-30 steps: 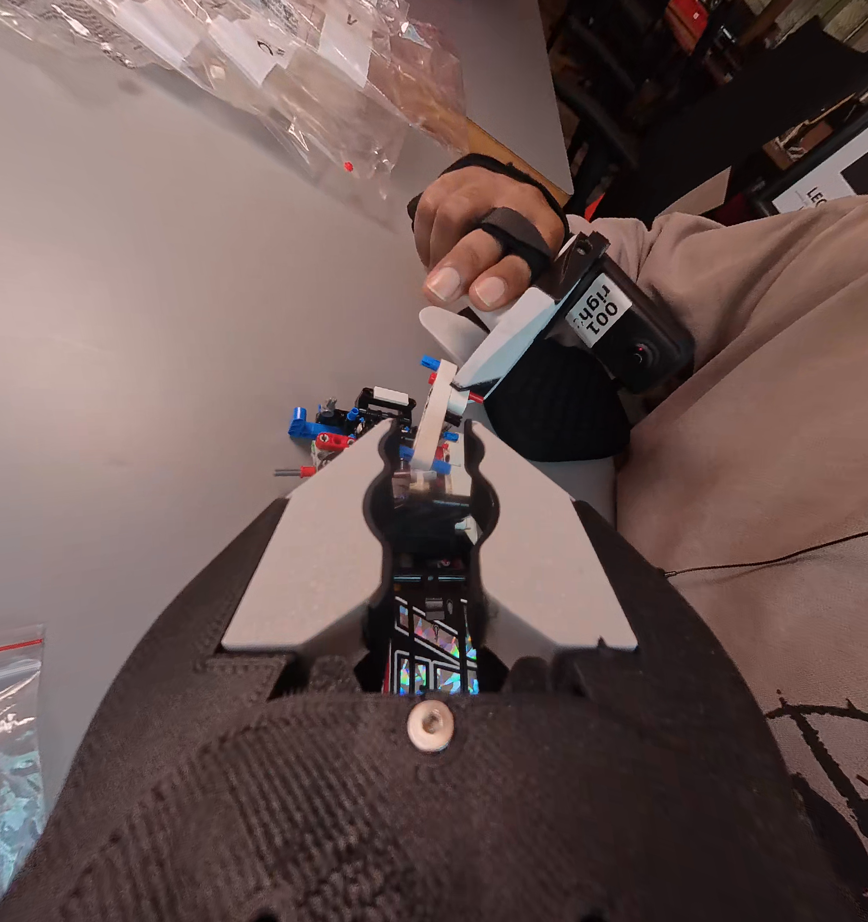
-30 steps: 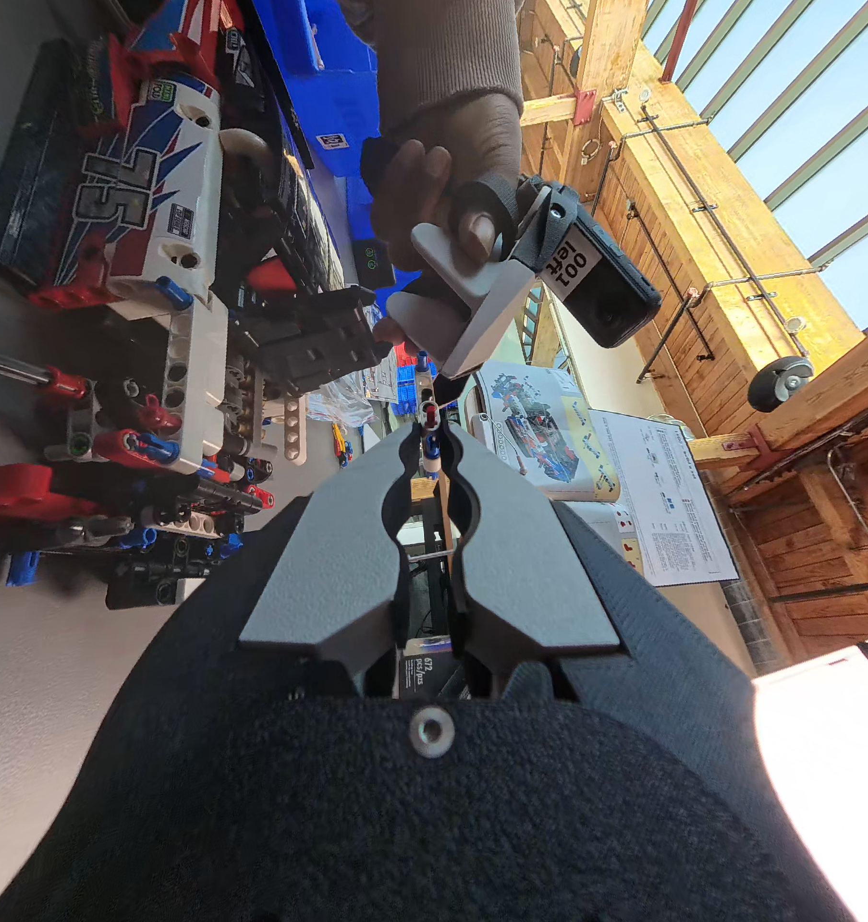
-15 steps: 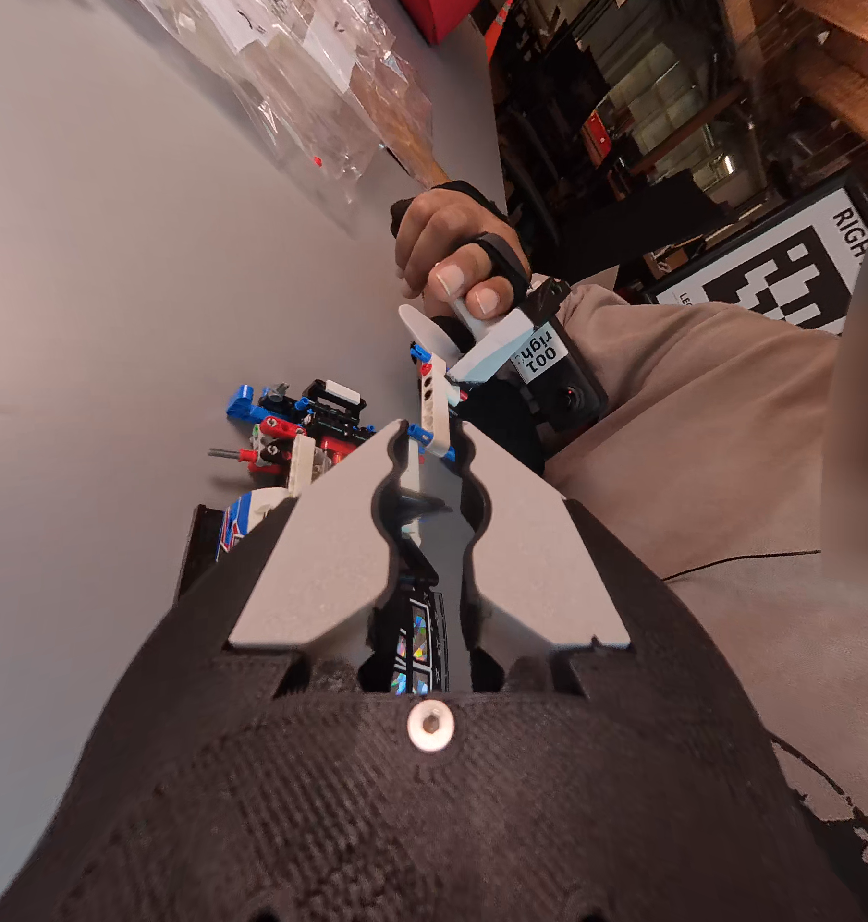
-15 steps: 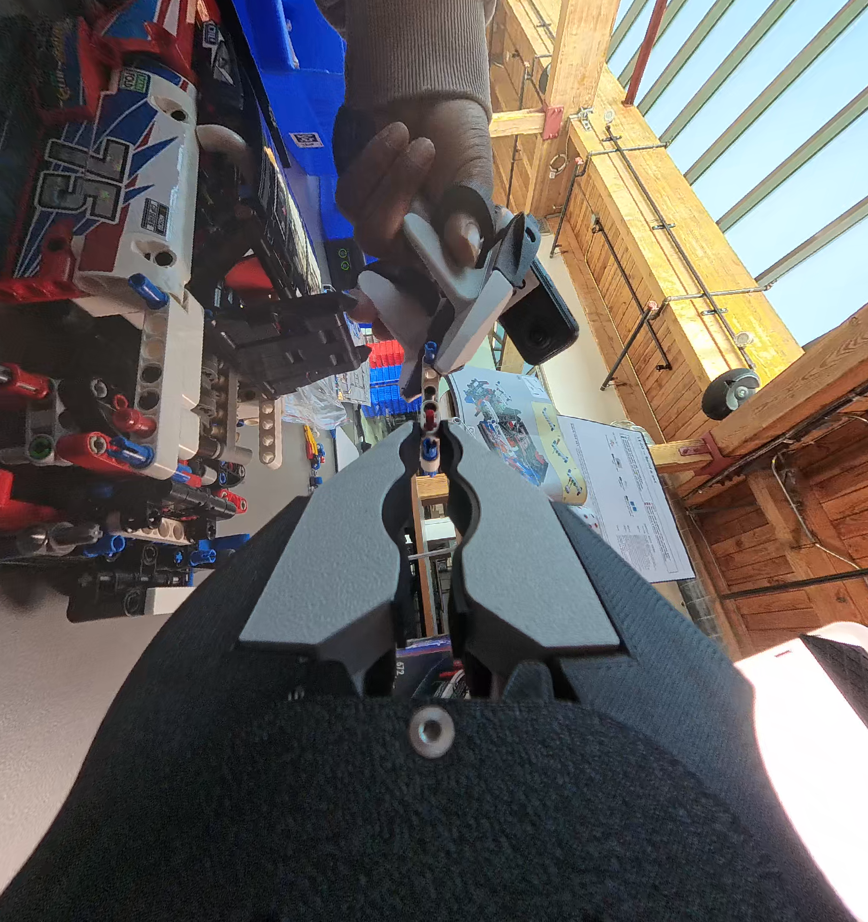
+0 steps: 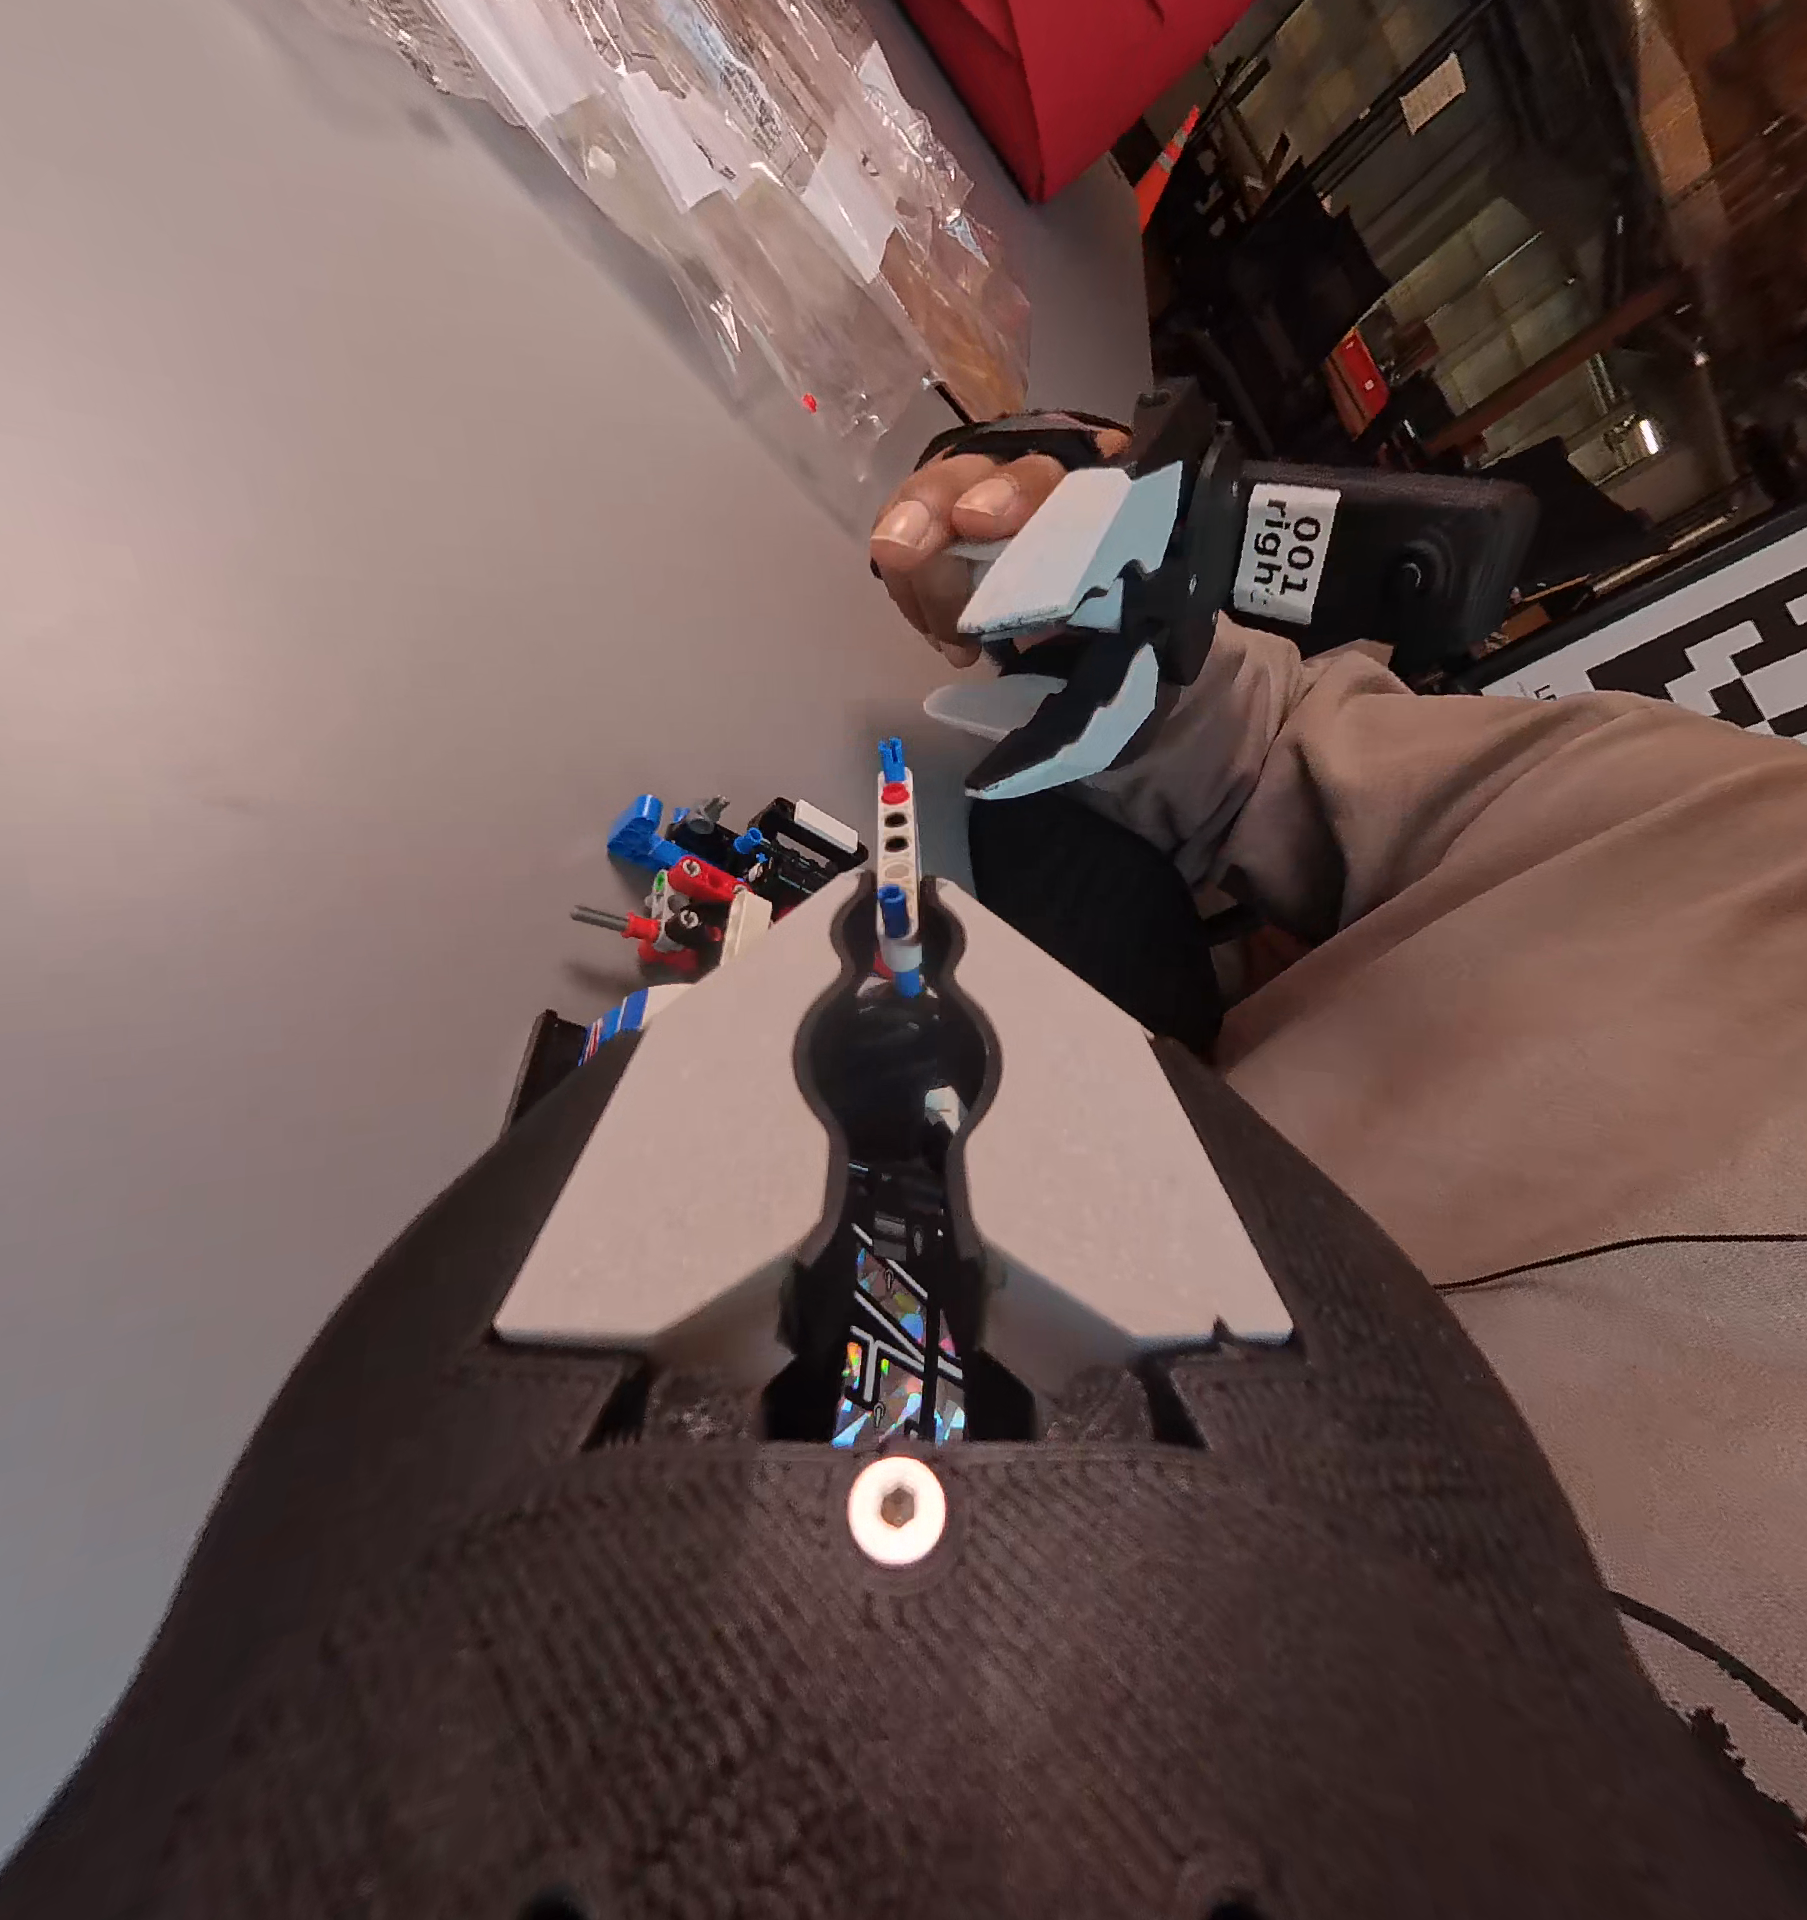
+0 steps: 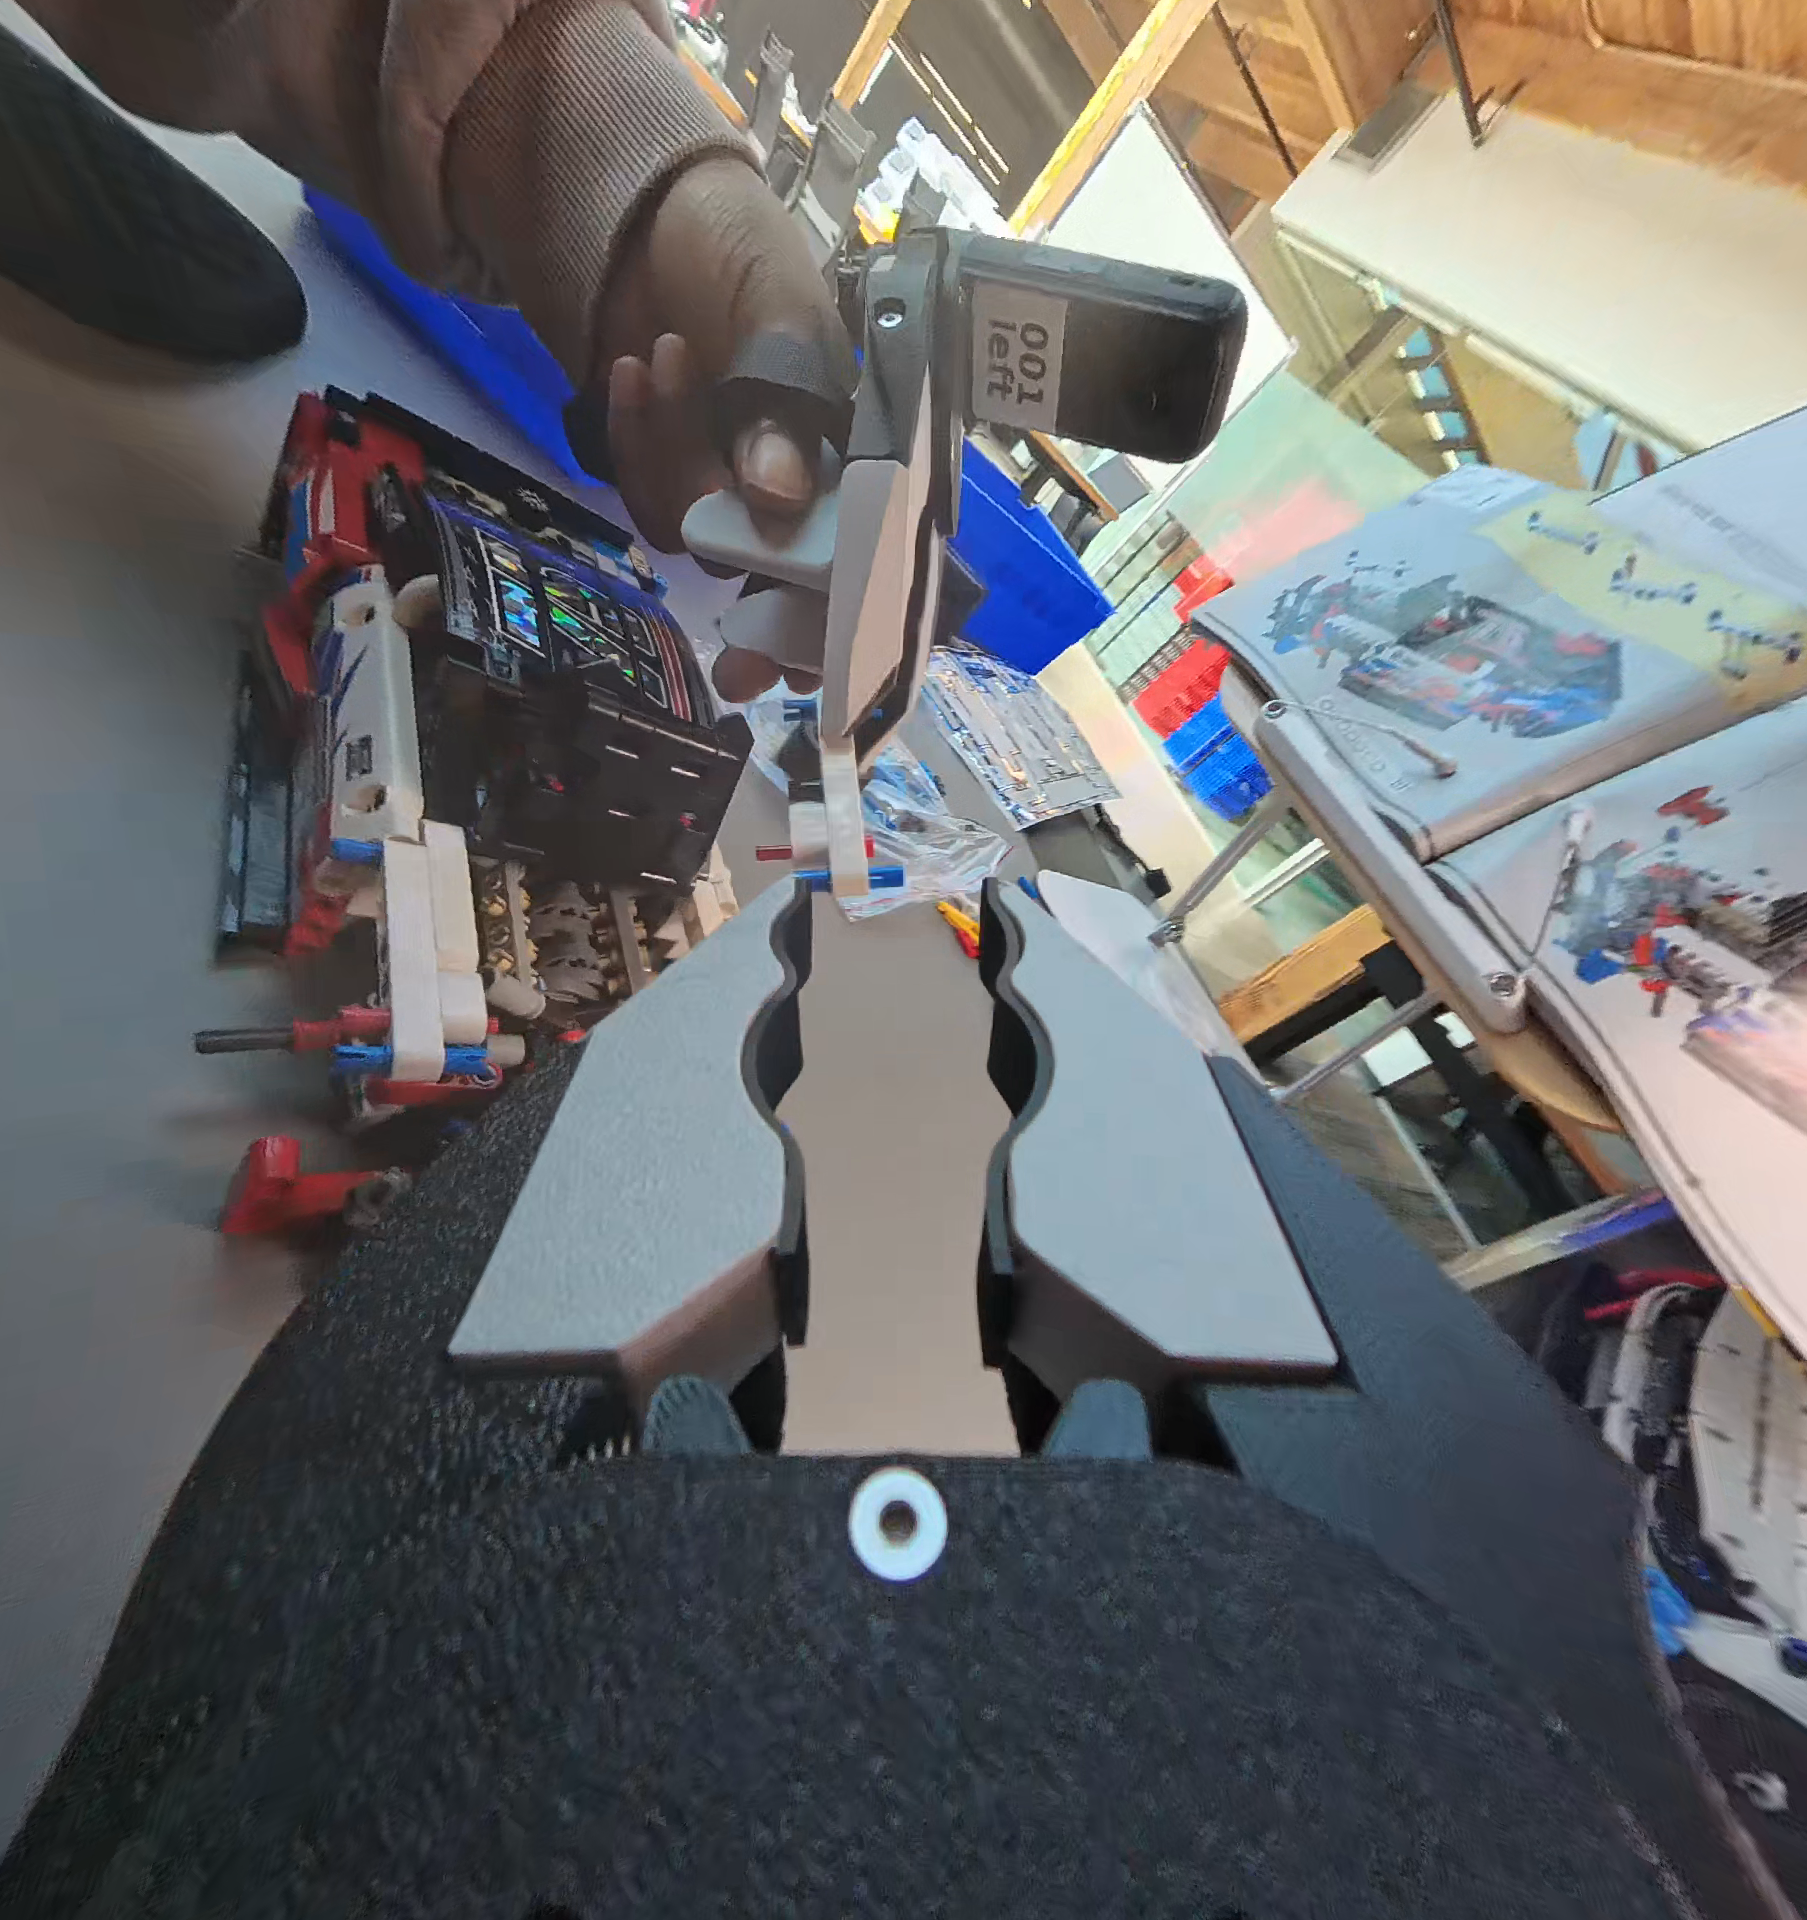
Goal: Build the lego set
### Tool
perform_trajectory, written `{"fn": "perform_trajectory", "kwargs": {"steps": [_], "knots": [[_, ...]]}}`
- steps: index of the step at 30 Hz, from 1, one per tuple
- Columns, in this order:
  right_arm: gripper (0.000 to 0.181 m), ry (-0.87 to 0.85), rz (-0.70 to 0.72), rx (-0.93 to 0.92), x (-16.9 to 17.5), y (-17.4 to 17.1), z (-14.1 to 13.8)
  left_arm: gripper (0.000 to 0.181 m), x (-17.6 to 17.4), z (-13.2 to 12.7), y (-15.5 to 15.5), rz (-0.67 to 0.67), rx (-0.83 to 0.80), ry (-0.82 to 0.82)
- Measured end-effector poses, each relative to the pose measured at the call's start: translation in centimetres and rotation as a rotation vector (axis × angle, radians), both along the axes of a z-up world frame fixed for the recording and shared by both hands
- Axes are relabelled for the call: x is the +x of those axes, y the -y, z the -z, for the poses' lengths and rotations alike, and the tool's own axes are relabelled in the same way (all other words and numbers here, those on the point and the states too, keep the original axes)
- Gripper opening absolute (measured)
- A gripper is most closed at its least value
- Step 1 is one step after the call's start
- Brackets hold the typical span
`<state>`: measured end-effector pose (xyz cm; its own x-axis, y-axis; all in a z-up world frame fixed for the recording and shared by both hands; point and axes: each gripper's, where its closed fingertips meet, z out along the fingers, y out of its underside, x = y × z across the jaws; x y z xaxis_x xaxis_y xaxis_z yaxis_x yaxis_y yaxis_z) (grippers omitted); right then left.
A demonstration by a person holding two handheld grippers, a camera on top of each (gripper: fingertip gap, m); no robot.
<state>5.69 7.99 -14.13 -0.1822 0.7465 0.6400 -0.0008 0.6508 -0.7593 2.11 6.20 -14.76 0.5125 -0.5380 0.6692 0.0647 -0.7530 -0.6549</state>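
**With the beam in one tool only, line it up before pressing**

While the left tool [image 5: 894, 914] is pressed together on the lower end of a short white beam [image 5: 894, 826], the beam stands out past its tips with blue pins at both ends and a red pin near the top. The right tool [image 6: 894, 914] is spread wide and carries nothing; in the left wrist view it hangs just beside the beam's free end, apart from it.

- Partly built truck [image 6: 525, 748] — lying on the grey worktop [image 5: 255, 520], on the left in the right wrist view, black panel and white side beams toward the camera. Looks well along, though many steps likely remain.
- Instruction booklet [image 6: 1522, 644] propped open on a stand off the right side of the worktop.
- Clear bags [image 5: 753, 177] lie along the far edge.

Judgement on the step: the beam is a sub-assembly on its way to the truck. To do it well —
1. Keep the left grip low on the beam so the pin ends stay free.
2. Steady the truck with the right tool before pushing; it may slide on the smooth worktop.
3. Square the blue pins to their holes first, then press straight. A tilted push could twist the beam out of the grip.

Which holes on the truck are meant I cannot tell.
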Motion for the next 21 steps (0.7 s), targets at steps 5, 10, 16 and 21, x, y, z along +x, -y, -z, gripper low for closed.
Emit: {"fn": "perform_trajectory", "kwargs": {"steps": [5,10,16,21], "knots": [[0.025,0.094,-0.042,-0.156,-0.2,0.4,0.9,0.006,0.0,-0.1,-0.1,-0.010,0.039,-0.009],[0.023,0.119,-0.035,-0.198,-0.6,0.0,1.4,0.006,-0.1,-0.1,-0.3,-0.011,0.056,-0.003],[0.024,0.113,-0.030,-0.245,-1.2,-0.4,1.4,0.006,-0.2,-0.2,-0.6,-0.009,0.074,0.027],[0.025,0.114,-0.039,-0.289,-1.6,-0.4,1.7,0.005,-0.5,-0.1,-1.0,-0.010,0.070,0.058]]}}
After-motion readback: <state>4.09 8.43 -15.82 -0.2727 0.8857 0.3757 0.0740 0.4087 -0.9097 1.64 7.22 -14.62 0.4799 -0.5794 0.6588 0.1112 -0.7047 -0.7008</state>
